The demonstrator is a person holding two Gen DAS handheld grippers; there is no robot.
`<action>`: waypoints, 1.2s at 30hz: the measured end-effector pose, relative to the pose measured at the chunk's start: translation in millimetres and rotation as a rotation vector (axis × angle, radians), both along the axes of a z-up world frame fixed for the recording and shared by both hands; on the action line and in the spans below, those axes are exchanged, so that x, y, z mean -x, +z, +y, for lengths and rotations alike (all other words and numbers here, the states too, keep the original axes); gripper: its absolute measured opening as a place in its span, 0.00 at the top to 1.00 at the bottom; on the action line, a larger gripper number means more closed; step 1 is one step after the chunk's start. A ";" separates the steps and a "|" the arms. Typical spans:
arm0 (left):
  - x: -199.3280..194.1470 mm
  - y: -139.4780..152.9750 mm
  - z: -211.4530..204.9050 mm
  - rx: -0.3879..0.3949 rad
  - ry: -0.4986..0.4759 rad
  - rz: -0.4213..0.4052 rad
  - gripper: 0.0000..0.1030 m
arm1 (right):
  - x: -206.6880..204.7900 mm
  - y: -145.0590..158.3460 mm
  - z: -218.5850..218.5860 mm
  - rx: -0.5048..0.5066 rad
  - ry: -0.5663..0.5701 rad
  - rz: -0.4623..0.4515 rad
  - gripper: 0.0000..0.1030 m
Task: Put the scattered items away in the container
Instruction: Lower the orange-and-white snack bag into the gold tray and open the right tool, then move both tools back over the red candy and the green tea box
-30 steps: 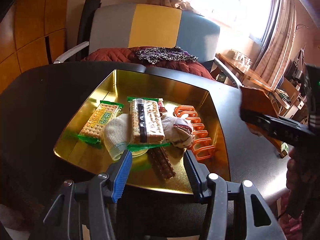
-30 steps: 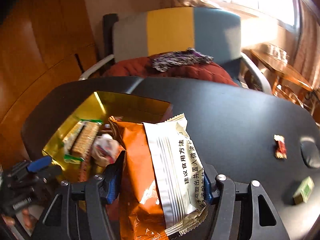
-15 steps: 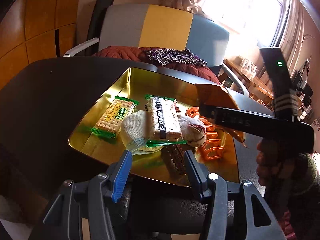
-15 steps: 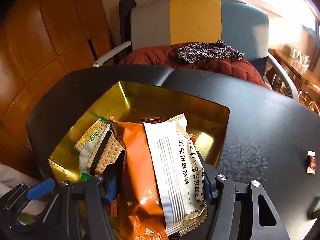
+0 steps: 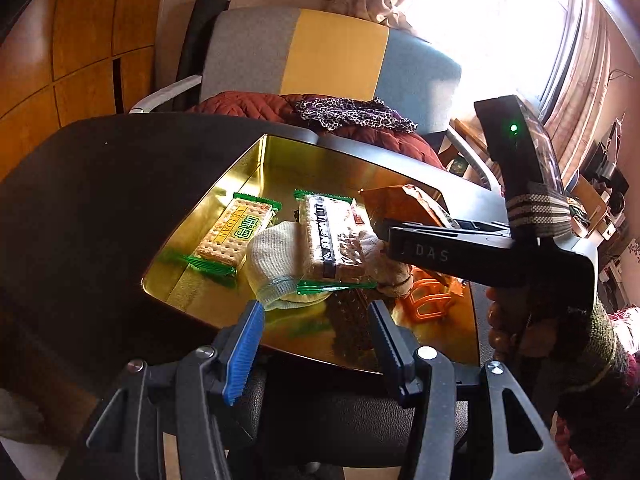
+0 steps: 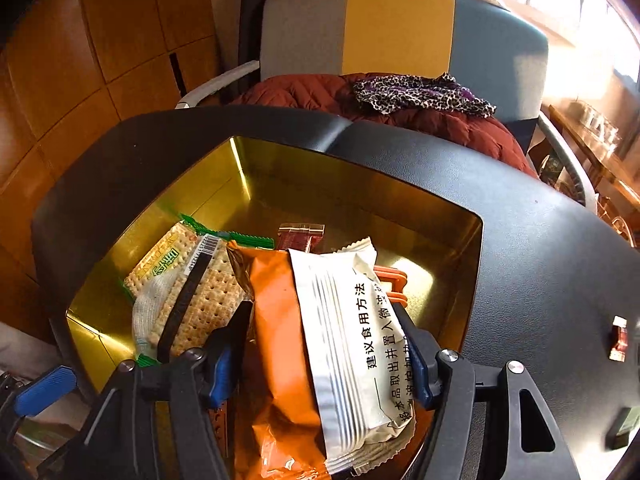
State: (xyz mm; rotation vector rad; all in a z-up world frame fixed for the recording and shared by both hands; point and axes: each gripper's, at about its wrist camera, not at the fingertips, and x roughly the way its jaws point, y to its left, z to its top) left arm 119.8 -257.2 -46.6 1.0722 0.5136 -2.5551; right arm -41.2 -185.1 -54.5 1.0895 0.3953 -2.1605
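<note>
A gold tray (image 5: pixel 280 160) (image 6: pixel 452 232) sits on the black table. It holds cracker packs (image 5: pixel 236 232) (image 6: pixel 200 300), a white sock (image 5: pixel 272 264), an orange clip (image 5: pixel 432 300) and a chocolate bar (image 5: pixel 352 324). My right gripper (image 6: pixel 320 356) is shut on an orange and white snack packet (image 6: pixel 340 320) and holds it above the tray's near part; the gripper also shows in the left wrist view (image 5: pixel 472 248). My left gripper (image 5: pixel 316 344) is open and empty at the tray's near edge.
A small red candy (image 6: pixel 618 338) and a dark green item (image 6: pixel 622 426) lie on the table right of the tray. A chair (image 6: pixel 400 40) with a red jacket and a leopard cloth stands behind the table.
My right gripper has carried the snack packet leftward and forward over the tray. My left gripper has stayed open near the tray's front edge.
</note>
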 end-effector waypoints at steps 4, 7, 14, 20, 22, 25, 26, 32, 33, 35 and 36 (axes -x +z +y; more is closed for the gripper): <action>-1.4 3.6 1.9 0.007 -0.003 0.003 0.47 | -4.6 8.3 1.8 0.011 0.001 0.033 0.28; -3.6 6.2 3.8 0.013 -0.005 0.005 0.47 | -6.9 12.9 3.9 0.017 -0.004 0.049 0.25; -6.3 8.2 11.4 0.032 -0.020 -0.002 0.47 | -17.4 29.2 22.4 0.084 -0.018 0.080 0.19; -1.5 14.9 26.2 0.065 -0.067 0.003 0.47 | -26.2 47.9 69.0 0.172 -0.081 0.119 0.05; 1.9 16.4 32.4 0.068 -0.090 0.003 0.47 | -23.5 47.5 89.0 0.181 -0.118 0.103 0.00; 9.0 16.9 45.4 0.071 -0.133 -0.003 0.47 | -17.4 36.7 124.3 0.174 -0.185 0.057 0.00; 12.6 16.6 51.6 0.074 -0.154 -0.008 0.47 | -15.2 32.0 136.6 0.170 -0.207 0.041 0.00; 39.1 20.7 92.8 0.098 -0.279 -0.030 0.47 | -6.5 5.8 233.1 0.208 -0.387 -0.019 0.00; 44.5 22.4 100.9 0.101 -0.304 -0.028 0.47 | -5.1 2.7 249.5 0.214 -0.415 -0.023 0.00; 57.8 27.3 121.0 0.106 -0.361 -0.023 0.47 | -0.6 -3.6 284.9 0.213 -0.496 -0.036 0.00; 65.6 29.8 131.3 0.101 -0.387 -0.022 0.47 | 1.7 -6.3 302.4 0.210 -0.543 -0.043 0.00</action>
